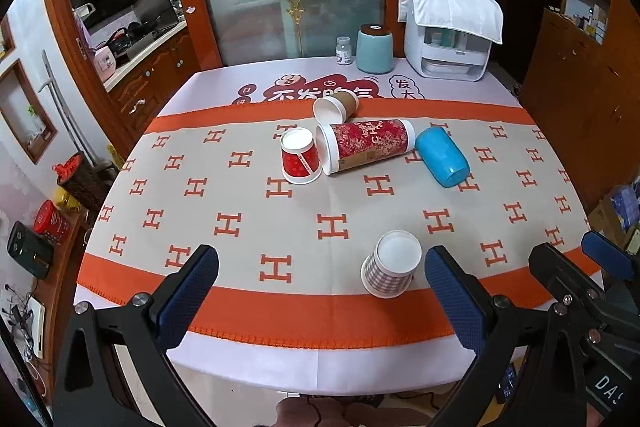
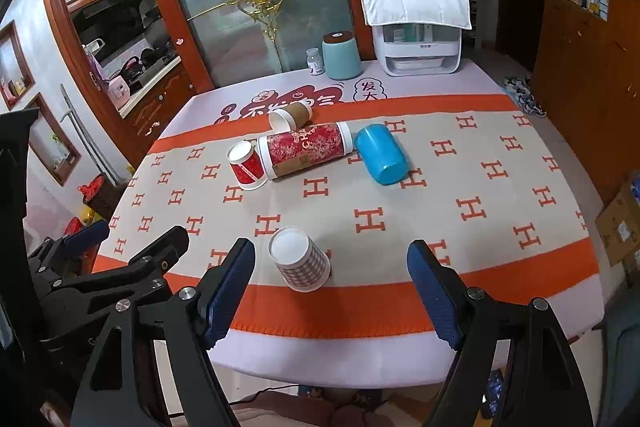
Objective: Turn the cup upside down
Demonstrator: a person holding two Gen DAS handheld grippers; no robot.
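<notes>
Inspection finds both grippers wide open and empty: left gripper, right gripper. The checked cup stands base-up near the worktop's front edge; a small red cup likewise. The tall red cup, blue cup and brown cup lie sideways. Judgement: next move requires grasping one lying cup and inverting it.

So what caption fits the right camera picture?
Open right gripper over an upside-down checked cup, more cups beyond.

1. The orange-and-beige woven table runner carried repeated orange "H" letters.
2. The tall red patterned paper cup, lying on its side, read "CHA".
3. The lilac tablecloth at the far edge showed "发大" and "日".
</notes>
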